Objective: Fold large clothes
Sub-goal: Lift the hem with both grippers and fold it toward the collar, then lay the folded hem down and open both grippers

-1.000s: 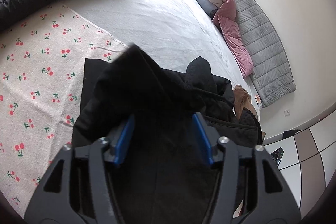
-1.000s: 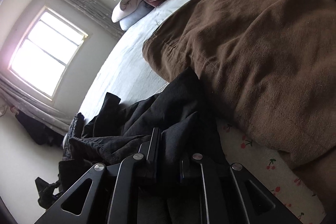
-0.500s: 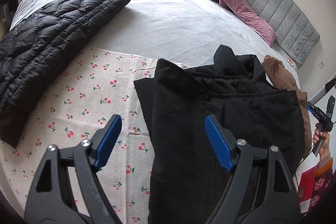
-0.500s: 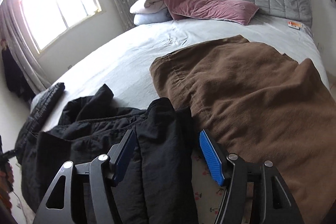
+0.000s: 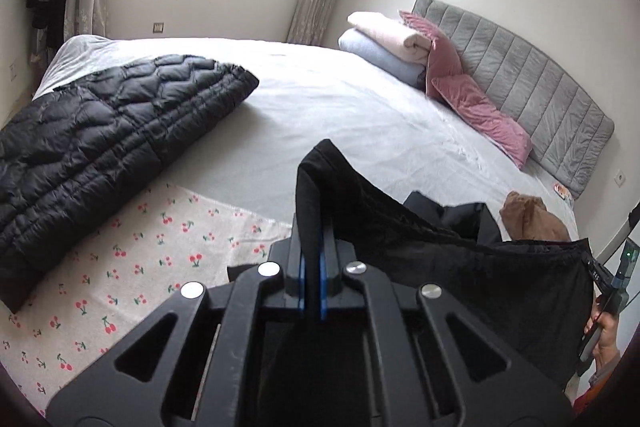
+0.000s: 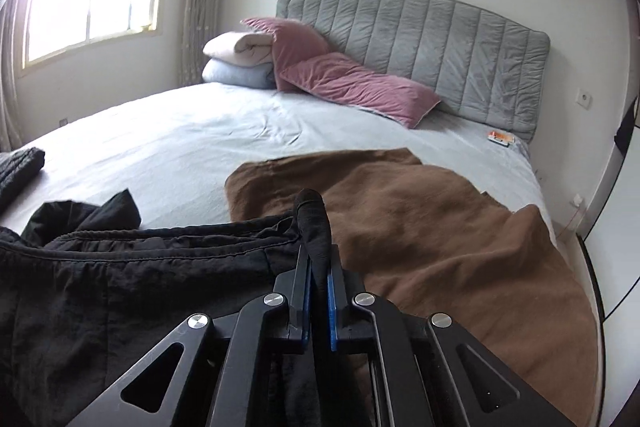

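Left tool point(image 5: 313, 259) and right tool point(image 6: 319, 291) each clamp an edge of the black coat point(image 6: 120, 267), stretched between them (likely for folding) above the bed point(image 5: 320, 115).

Jacket point(image 6: 120, 267) left of blanket point(image 6: 440, 227) (on bed point(image 6: 180, 147))

My left gripper point(image 5: 313, 267) was clamped tight, its blue pads point(image 5: 301, 281) pinching black cloth. My right gripper point(image 6: 319, 291) was clamped the same way, and my right hand point(image 5: 606, 331) gripped its handle.
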Available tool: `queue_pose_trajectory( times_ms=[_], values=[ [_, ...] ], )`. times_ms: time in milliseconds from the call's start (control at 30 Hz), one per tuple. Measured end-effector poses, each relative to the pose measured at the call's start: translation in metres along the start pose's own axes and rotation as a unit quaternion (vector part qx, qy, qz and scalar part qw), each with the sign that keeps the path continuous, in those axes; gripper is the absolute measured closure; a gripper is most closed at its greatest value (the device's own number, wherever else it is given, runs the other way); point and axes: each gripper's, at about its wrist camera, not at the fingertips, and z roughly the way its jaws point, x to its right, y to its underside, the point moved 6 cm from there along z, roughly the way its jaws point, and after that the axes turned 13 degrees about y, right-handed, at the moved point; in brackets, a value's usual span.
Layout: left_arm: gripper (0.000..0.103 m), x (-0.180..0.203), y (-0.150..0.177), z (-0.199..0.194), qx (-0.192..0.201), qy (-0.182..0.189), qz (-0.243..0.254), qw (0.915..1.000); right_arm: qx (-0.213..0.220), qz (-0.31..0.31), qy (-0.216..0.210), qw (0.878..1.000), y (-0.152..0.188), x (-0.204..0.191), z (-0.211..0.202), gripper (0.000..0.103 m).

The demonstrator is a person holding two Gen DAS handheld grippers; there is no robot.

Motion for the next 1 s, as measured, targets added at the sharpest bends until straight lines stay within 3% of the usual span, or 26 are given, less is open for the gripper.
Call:
queue_pose_trajectory(
  times_ms=[133, 300, 467, 567, 600, 667, 733, 767, 800, 900, 1000],
  values=[
    [0.097, 0.023, -0.047, 0.020, 0.054, -0.043, 0.057, 0.9960, 0.039, 0.012, 0.048, 0.998, -0.042, -0.007, 0.006, 0.098],
    [0.096, 0.014, -0.068, 0.084, 0.068, -0.107, 0.092, 0.9876, 0.049, -0.007, 0.094, 0.994, -0.066, -0.037, 0.045, 0.098],
    [0.096, -0.026, -0.035, 0.157, 0.033, -0.162, 0.094, 0.9817, 0.018, -0.070, 0.125, 0.989, -0.041, -0.079, 0.108, 0.098],
    [0.094, -0.056, -0.012, 0.191, -0.033, -0.176, 0.057, 0.9822, -0.007, -0.104, 0.142, 0.984, -0.018, -0.097, 0.133, 0.097],
    [0.091, -0.064, -0.009, 0.198, -0.055, -0.178, 0.041, 0.9817, -0.021, -0.121, 0.150, 0.981, -0.012, -0.102, 0.141, 0.096],
    [0.079, -0.071, -0.013, 0.192, -0.059, -0.182, 0.020, 0.9813, -0.032, -0.148, 0.159, 0.976, -0.008, -0.108, 0.143, 0.091],
    [0.052, -0.066, -0.022, 0.169, -0.031, -0.188, 0.014, 0.9816, -0.016, -0.143, 0.161, 0.976, -0.013, -0.106, 0.127, 0.079],
    [0.038, -0.058, -0.027, 0.158, -0.018, -0.182, 0.018, 0.9830, -0.008, -0.129, 0.147, 0.981, -0.017, -0.105, 0.115, 0.059],
    [0.033, -0.045, -0.030, 0.149, -0.012, -0.166, 0.029, 0.9856, 0.000, -0.110, 0.120, 0.987, -0.021, -0.106, 0.100, 0.040],
    [0.027, 0.011, -0.025, 0.142, -0.033, -0.118, 0.082, 0.9890, 0.019, -0.087, 0.019, 0.996, -0.029, -0.134, 0.054, 0.035],
    [0.022, 0.072, -0.001, 0.159, -0.082, -0.036, 0.078, 0.9930, -0.049, -0.113, -0.100, 0.987, -0.017, -0.202, 0.029, 0.035]
  ],
)
